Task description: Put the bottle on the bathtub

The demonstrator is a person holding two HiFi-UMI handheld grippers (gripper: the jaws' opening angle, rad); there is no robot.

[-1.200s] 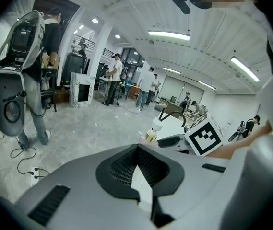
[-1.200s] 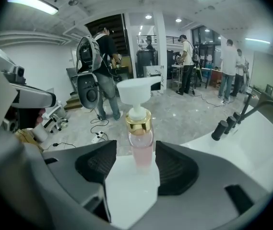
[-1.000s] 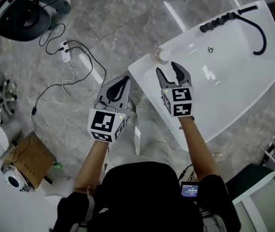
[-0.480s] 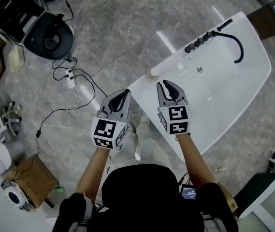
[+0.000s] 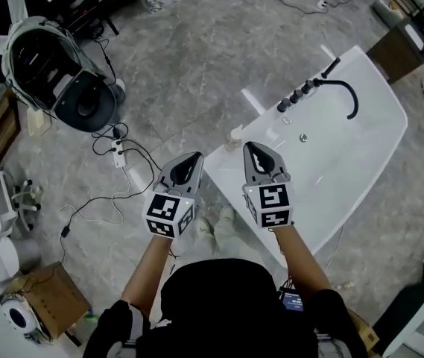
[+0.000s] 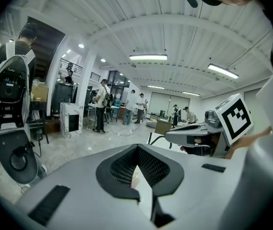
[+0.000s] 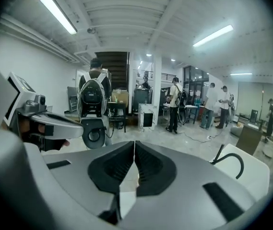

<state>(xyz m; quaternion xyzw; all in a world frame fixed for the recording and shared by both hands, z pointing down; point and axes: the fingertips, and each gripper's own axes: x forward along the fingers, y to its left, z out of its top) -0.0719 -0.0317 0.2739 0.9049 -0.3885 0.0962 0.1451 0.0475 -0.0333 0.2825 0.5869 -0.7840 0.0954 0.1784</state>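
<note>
The white bathtub [image 5: 343,151] lies on the floor at the right of the head view. A small pale bottle [image 5: 233,135] stands upright on its near left corner rim. My right gripper [image 5: 259,149] hovers over the tub just right of the bottle, apart from it, jaws shut and holding nothing. My left gripper [image 5: 191,159] hangs over the floor left of the tub corner, also shut and empty. In the left gripper view the left gripper [image 6: 137,147] points level across the room; the right gripper [image 7: 134,143] does the same. The bottle shows in neither gripper view.
A black faucet with hose [image 5: 342,89] sits at the tub's far end. A black-and-white machine [image 5: 59,77] stands at the left, with a power strip and cables [image 5: 119,154] on the grey floor. A cardboard box [image 5: 46,301] lies lower left. People stand far off [image 7: 175,104].
My right gripper's jaws have gone from open to shut. Both grippers have drawn back from the bottle, which stays on the tub corner. The head view has lifted and shows more floor.
</note>
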